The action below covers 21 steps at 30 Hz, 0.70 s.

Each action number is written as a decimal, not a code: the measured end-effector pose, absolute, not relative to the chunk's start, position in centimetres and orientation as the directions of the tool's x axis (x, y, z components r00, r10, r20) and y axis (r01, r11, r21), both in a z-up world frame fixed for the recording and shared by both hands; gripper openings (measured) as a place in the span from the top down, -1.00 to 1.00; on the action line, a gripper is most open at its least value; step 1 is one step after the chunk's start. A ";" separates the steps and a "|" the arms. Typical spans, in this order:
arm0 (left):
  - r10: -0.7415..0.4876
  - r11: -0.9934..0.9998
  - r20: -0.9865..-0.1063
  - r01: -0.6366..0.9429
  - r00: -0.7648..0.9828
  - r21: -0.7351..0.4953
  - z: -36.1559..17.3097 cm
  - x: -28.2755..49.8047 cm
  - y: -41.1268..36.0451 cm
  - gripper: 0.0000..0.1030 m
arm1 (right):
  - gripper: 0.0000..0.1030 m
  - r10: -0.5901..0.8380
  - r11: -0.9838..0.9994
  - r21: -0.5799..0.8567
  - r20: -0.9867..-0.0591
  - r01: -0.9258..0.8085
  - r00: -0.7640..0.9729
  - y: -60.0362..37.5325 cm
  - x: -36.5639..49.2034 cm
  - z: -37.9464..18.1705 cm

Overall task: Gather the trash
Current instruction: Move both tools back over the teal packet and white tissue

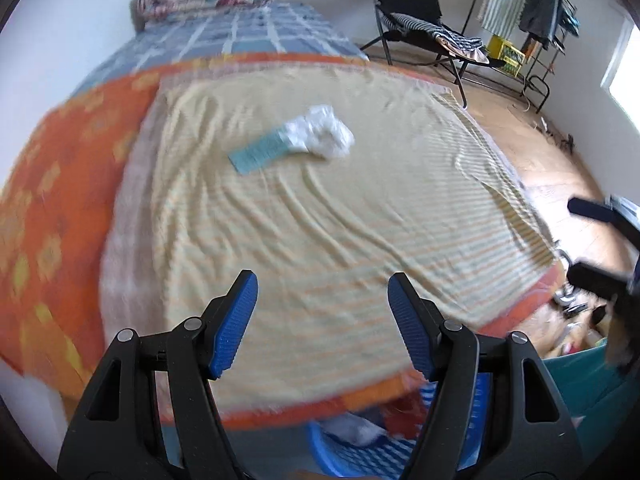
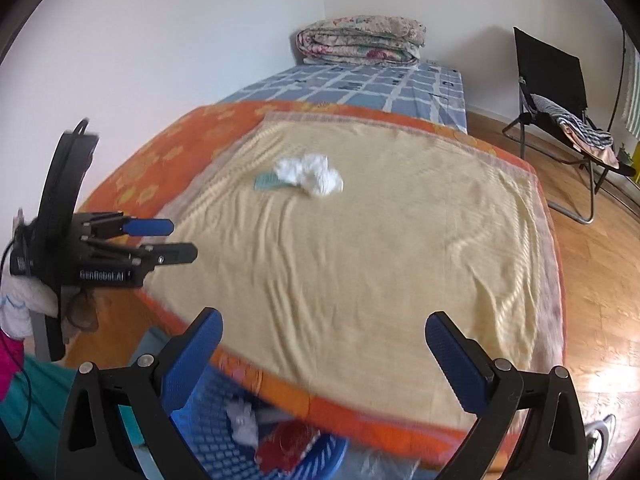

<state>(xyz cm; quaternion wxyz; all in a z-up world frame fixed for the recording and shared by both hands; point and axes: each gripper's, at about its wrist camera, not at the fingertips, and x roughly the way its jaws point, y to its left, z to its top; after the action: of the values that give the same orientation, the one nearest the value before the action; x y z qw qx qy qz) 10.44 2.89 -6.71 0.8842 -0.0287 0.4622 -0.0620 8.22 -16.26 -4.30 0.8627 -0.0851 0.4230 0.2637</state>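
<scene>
Hand-held gripper (image 1: 322,292) well short of tissue (image 1: 320,136)

A bed (image 2: 424,100) fills most of both views. Its far end shows a blue checked sheet (image 1: 256,28), and a folded floral quilt (image 2: 360,40) sits on that sheet against the wall. Over the near part lies an orange patterned cover (image 1: 48,216), and on top of it a pale yellow striped blanket (image 2: 380,248), wrinkled, spread almost to the near edge. On the blanket's far half lie a crumpled white tissue wad (image 1: 320,136) and a light blue flat paper packet (image 1: 258,152), touching each other, the packet to the left.
</scene>
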 end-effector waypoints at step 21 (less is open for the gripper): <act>-0.141 0.984 -0.823 0.166 0.550 -0.058 -10.6 22.4 6.3 -0.25 | -0.84 0.424 0.845 0.203 -0.819 -0.494 0.388 -7.3 27.2 -12.2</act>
<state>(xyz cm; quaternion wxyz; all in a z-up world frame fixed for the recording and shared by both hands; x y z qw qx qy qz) 22.41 6.31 -10.59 0.8802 0.0133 0.4663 -0.0871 27.24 -7.26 -12.21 0.8321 -0.0368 0.4798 0.2757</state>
